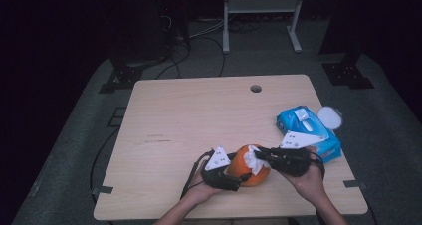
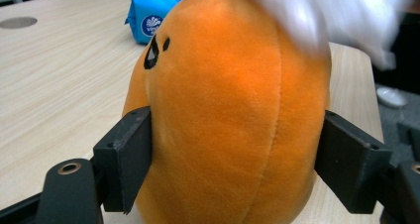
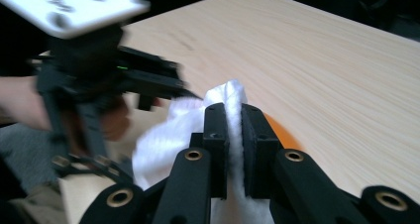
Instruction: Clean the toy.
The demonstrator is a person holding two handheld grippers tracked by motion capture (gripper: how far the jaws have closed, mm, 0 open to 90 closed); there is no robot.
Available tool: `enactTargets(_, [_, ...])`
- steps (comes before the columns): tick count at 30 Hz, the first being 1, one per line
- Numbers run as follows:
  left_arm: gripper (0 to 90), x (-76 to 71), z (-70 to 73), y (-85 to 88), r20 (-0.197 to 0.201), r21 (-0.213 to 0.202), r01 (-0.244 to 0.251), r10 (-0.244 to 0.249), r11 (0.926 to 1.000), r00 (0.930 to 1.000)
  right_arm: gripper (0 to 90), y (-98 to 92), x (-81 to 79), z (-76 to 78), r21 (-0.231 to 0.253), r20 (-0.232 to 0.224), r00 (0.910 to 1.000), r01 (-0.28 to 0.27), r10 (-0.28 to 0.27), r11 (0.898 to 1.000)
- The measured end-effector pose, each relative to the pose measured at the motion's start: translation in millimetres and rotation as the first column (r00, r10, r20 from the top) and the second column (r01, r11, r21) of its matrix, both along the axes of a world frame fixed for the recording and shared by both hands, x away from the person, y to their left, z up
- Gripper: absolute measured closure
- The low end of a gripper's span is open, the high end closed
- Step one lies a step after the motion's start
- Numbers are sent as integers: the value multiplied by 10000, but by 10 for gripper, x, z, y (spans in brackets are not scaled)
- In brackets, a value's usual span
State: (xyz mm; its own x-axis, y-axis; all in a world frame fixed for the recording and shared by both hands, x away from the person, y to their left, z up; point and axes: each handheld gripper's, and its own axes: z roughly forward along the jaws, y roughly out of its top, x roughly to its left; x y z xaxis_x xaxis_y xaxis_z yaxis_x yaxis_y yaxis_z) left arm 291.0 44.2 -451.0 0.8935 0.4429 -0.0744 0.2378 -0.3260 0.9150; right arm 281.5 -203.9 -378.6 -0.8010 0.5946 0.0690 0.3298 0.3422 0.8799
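An orange plush toy sits low in the middle of the high view, on the near part of the pale wood-grain table. It is rounded like a pumpkin, with short velvety pile, stitched seams running top to bottom and small black embroidered marks at its upper left in the left gripper view. The left gripper grasps it, a matt black pad pressing each flank. The right gripper is clenched on a white wipe, a soft, fibrous sheet pinched in a thin fold between its pads and lying against the top of the toy. At the right of the high view lies a glossy blue pack of wipes with a white flip lid; its round white emblem carries lettering too small to read. A grey grommet hole sits near the table's far edge.
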Motion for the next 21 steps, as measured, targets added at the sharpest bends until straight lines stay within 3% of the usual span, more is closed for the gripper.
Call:
enactTargets(3, [207,46,-16,39,-440,-434,-95,76,9990,9990,814,-178,91,-68,266,-397,9979,522,-511,9983])
enactTargets(5, [202,64,-22,52,-649,-580,-167,130,9982,9978,814,-221,108,-94,327,-513,9972,555,-538,9979])
enactTargets(13, [194,100,-26,96,-1225,-780,-528,430,9956,9915,811,-21,-7,-32,225,-315,9995,-62,69,9997])
enactTargets(19, [194,90,-18,71,-1059,-777,-426,342,9961,9938,811,-113,44,-49,276,-439,9989,153,-141,9995])
enactTargets(21, [191,73,-11,53,-791,-572,-309,264,9979,9965,811,-126,42,-55,383,-529,9985,184,-163,9991])
